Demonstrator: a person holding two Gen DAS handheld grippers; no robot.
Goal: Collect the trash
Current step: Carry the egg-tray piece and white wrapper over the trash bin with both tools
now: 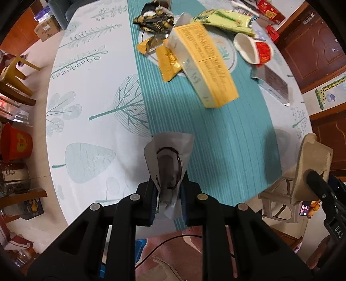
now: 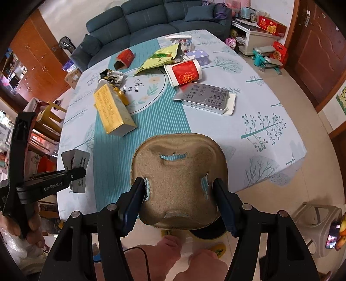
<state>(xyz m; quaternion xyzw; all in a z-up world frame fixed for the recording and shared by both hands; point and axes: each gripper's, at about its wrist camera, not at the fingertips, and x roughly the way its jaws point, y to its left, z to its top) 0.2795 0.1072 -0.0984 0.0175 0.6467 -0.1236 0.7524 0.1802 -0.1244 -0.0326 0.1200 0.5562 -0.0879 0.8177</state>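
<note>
My left gripper [image 1: 168, 194] is shut on a crumpled white wrapper [image 1: 169, 160], held above the near table edge; it also shows in the right wrist view [image 2: 76, 166]. My right gripper [image 2: 179, 194] is shut on a brown pulp cup carrier [image 2: 179, 179], held over the near table edge; the carrier shows at the right of the left wrist view [image 1: 311, 168]. More trash lies on the table: a yellow box [image 1: 207, 67] [image 2: 112, 110], a red paper cup [image 1: 257, 50] [image 2: 183, 72], a green bag [image 1: 225, 20] [image 2: 161, 57], a grey box [image 2: 205, 97], and dark foil wrappers [image 1: 155, 19].
The table [image 2: 270, 138] has a leaf-print cloth with a teal runner. A blue sofa [image 2: 155, 19] stands behind it. Yellow stools [image 1: 15, 73] and a red bucket [image 1: 16, 144] stand on the left; a beige stool [image 2: 317, 216] on the right. The person's feet [image 2: 173, 246] are below.
</note>
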